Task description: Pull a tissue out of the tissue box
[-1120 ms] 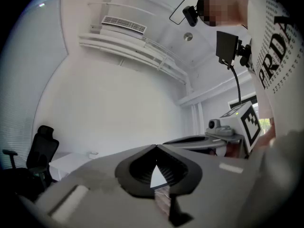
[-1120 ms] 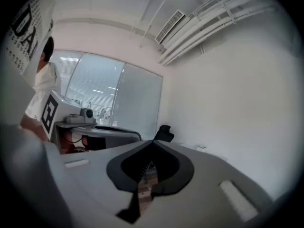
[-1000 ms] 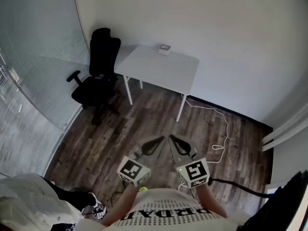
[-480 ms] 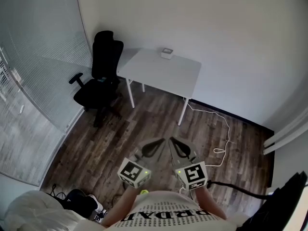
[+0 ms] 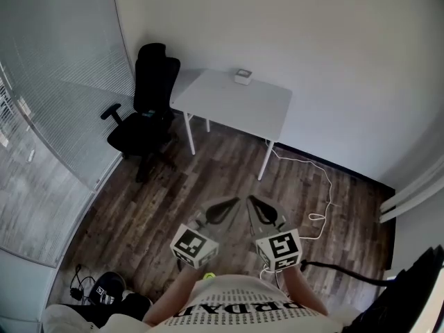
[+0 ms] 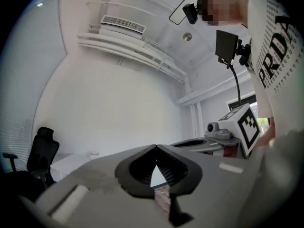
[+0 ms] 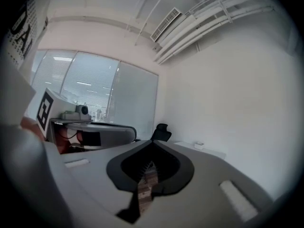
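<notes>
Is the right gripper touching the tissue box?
Apart. In the head view the right gripper hangs by the person; the tissue box sits on the table across the room.

Soft, even light fills the head view, brightest at the glass wall (image 5: 48, 116) on the left. Shadows are faint, and straight lines bow toward the edges. Both gripper views sit inside a dark round vignette with heavy fisheye. Their close jaws look blurred, and the white walls are slightly washed out.

A small, bare office — a white desk (image 5: 236, 106) stands by the far wall, a black swivel chair (image 5: 154, 75) to its left beside a glass partition (image 5: 48, 103) with blinds — wood-look flooring (image 5: 159, 207) underfoot, an air vent (image 6: 122, 24) overhead.
</notes>
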